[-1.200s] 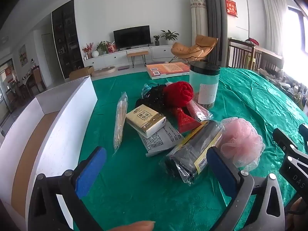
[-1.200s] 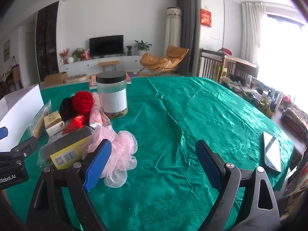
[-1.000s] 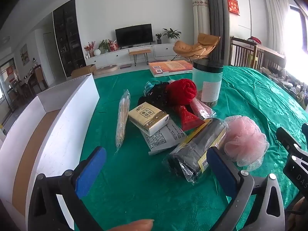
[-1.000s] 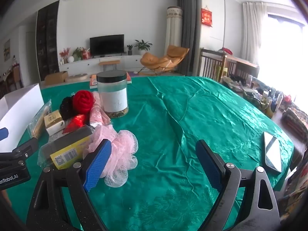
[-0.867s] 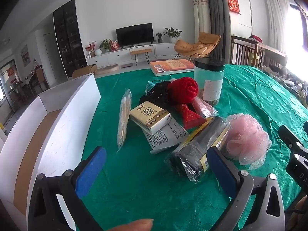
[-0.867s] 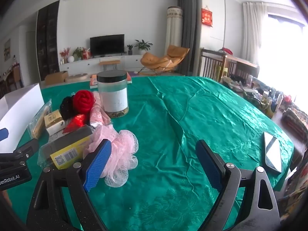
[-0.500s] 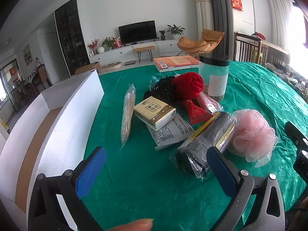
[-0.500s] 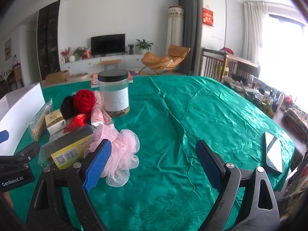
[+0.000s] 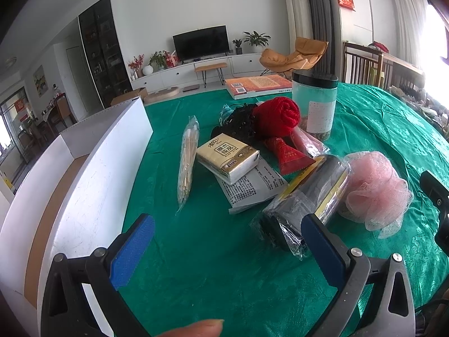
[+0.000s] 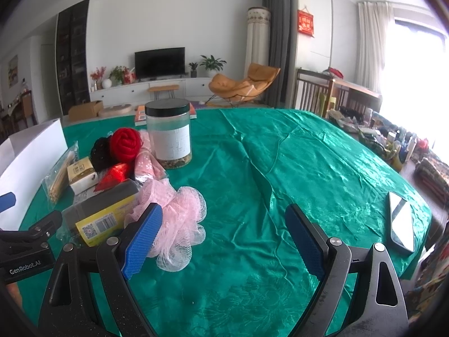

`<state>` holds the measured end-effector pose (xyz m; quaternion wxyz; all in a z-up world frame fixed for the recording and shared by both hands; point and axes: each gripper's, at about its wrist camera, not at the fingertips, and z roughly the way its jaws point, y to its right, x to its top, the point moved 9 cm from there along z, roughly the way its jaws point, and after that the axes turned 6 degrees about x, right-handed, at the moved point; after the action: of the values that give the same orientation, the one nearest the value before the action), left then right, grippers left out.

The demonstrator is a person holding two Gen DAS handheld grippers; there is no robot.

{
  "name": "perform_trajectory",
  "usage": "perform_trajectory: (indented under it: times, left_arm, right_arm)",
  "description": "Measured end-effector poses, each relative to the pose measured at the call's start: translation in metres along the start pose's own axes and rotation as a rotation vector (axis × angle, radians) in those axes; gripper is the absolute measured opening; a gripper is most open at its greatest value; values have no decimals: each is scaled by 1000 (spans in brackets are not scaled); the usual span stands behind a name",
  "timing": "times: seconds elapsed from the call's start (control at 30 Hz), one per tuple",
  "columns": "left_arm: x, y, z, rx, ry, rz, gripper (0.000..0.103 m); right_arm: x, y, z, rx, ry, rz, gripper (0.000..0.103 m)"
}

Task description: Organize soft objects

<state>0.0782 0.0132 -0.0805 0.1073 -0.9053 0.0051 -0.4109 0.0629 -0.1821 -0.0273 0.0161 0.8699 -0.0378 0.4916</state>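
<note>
— Where do the soft things lie against the jaws?

— Left gripper (image 9: pixel 227 248) gapes wide, holding nothing; bare green cloth (image 9: pixel 202 241) lies between its blue ribbed pads. The white box (image 9: pixel 92 185) fills the frame's left. Centre: a glossy tissue pack (image 9: pixel 228 157), behind it a tight red yarn ball (image 9: pixel 277 116). A crinkly plastic-wrapped dark roll (image 9: pixel 306 205) lies just above the right pad.

— And the other one?

— Right gripper (image 10: pixel 224 234) also spread wide and empty. The frilly pink mesh pouf (image 10: pixel 175 213) sits at lower left, partly behind its left pad; the satin cloth between the pads is bare.
</note>
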Motion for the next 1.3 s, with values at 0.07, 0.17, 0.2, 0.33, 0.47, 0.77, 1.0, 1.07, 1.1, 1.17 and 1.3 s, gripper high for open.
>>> perform_trajectory:
  times: [0.07,0.17,0.2,0.33,0.47,0.77,1.0,1.07,1.1,1.17,1.3]
  left_arm:
    - [0,0,0,1,-1,1,103]
    - [-1,0,1,2,-4,3,103]
    - [-1,0,1,3,-6,4,103]
    - [-3,1,3,4,-17,8,103]
    - [-6,2,5,4,-24,11,103]
    - [-12,1,11,5,-47,10,103]
    - [-14,3,13,-2,-50,8,103]
    - [-15,3,14,-7,-53,6,103]
    - [-15,3,14,-8,-53,6,103]
    - [-15,4,14,-10,-53,7,103]
    - [-13,3,11,-50,-49,-8,103]
  right_arm:
    - [0,0,0,0,-1,0,91]
    - [1,3,-2,0,-2,1,91]
    - [1,-1,1,1,-3,1,91]
    - [-1,-3,2,1,-4,2,91]
    - [-1,-2,2,2,-6,2,91]
    - [-3,-4,5,4,-9,3,91]
    - [-4,-4,6,5,-11,5,91]
    - [-6,-6,6,6,-11,6,91]
    - [-4,-4,5,6,-12,5,91]
    - [-4,-4,6,7,-13,5,91]
    - [-7,-5,7,8,-14,7,91]
